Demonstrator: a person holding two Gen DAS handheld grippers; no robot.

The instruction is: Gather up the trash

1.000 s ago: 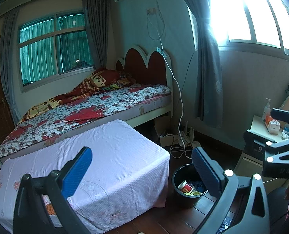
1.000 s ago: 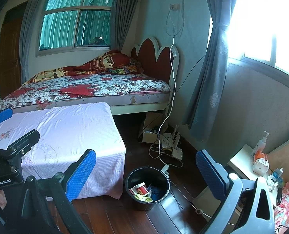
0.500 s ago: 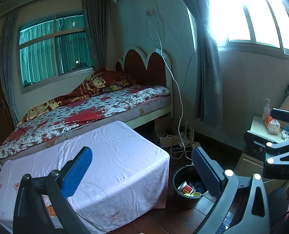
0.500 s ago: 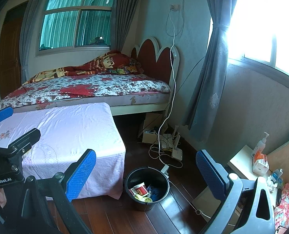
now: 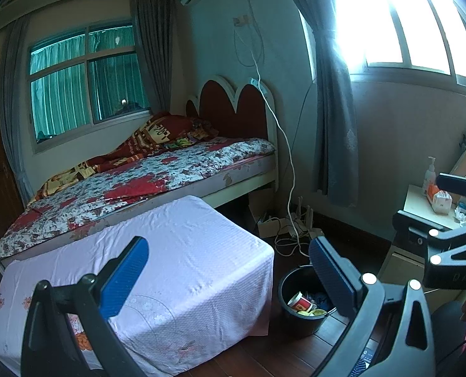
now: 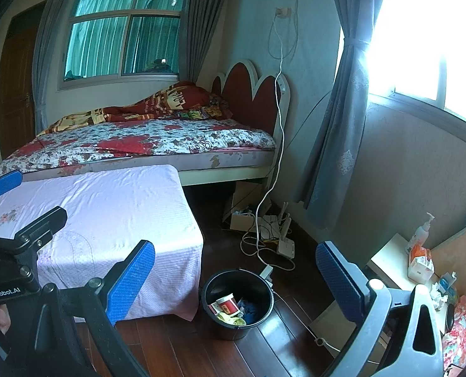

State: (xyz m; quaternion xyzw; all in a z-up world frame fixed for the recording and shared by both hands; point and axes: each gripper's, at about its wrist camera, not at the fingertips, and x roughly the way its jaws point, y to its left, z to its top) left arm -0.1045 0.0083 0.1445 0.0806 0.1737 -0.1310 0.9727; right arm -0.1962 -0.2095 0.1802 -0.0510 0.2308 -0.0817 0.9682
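Bedroom floor is carrying the bin (image 6: 237, 303), already holding trash; both hand-held grippers, left (image 5: 229, 278) and right (image 6: 236, 278), are hovering wide open, empty, likely scouting

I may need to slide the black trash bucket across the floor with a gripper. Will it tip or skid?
The black bucket stands upright on glossy wooden planks, so it would probably skid easily. It holds only a paper cup and a few scraps, so it is likely light. A push high on the rim might tip it.
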